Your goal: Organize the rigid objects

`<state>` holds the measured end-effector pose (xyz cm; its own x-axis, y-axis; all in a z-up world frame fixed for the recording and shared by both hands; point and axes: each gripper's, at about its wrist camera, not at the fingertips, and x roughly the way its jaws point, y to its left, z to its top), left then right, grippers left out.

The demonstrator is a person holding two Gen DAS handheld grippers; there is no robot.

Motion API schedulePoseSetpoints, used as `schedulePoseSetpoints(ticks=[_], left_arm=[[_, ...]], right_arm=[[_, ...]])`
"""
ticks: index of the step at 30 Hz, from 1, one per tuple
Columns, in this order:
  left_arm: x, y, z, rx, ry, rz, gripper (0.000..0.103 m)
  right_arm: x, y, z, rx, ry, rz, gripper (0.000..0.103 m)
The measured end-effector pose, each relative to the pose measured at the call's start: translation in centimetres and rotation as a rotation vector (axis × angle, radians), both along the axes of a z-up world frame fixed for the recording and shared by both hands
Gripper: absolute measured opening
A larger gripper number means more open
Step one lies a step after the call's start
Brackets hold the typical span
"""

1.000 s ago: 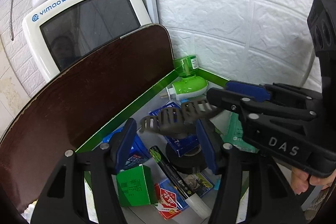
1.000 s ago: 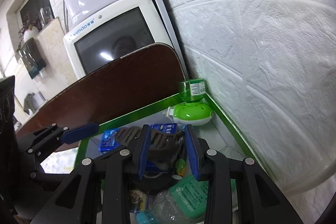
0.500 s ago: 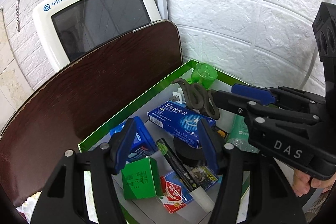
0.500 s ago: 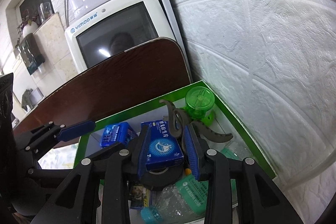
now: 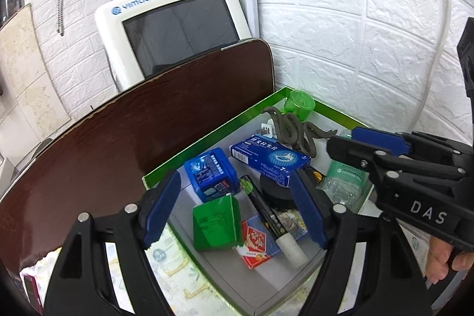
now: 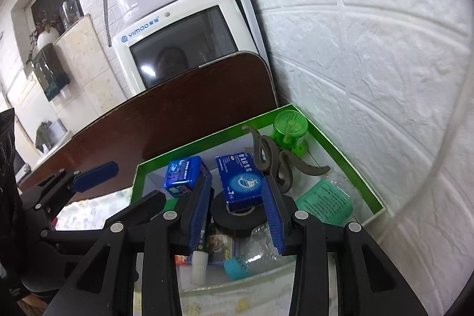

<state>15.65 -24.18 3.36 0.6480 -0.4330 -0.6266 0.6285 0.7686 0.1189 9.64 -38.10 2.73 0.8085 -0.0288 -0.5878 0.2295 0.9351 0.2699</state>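
Hair claw now out of the right gripper, lying in green box atop blue carton. Both grippers' jaws opening, empty. Risk: perched claw sliding off, snagging green cap.

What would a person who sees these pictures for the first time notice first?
Most striking is the green-rimmed box in the corner by the white wall, crowded with small things. A dark grey hair claw clip lies at its far end beside a green mosquito repellent plug-in, and a blue medicine box rests on a roll of black tape. Behind it, a dark brown board leans against a white monitor.
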Motion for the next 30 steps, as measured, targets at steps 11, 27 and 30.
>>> schedulePoseSetpoints(ticks=[11, 27, 30], left_arm=[[-3.6, 4.3, 1.5, -0.053, -0.01, 0.077, 0.084], [-9.7, 10.9, 1.9, -0.128, -0.012, 0.101, 0.085], [-10.6, 11.9, 2.0, -0.132, -0.023, 0.109, 0.085]], right_arm=[[-4.8, 4.1, 3.1, -0.106, -0.025, -0.018, 0.066], [-11.7, 8.4, 3.8, -0.181, -0.018, -0.083, 0.074], [-12.3, 9.7, 4.1, -0.215, -0.017, -0.088, 0.074]])
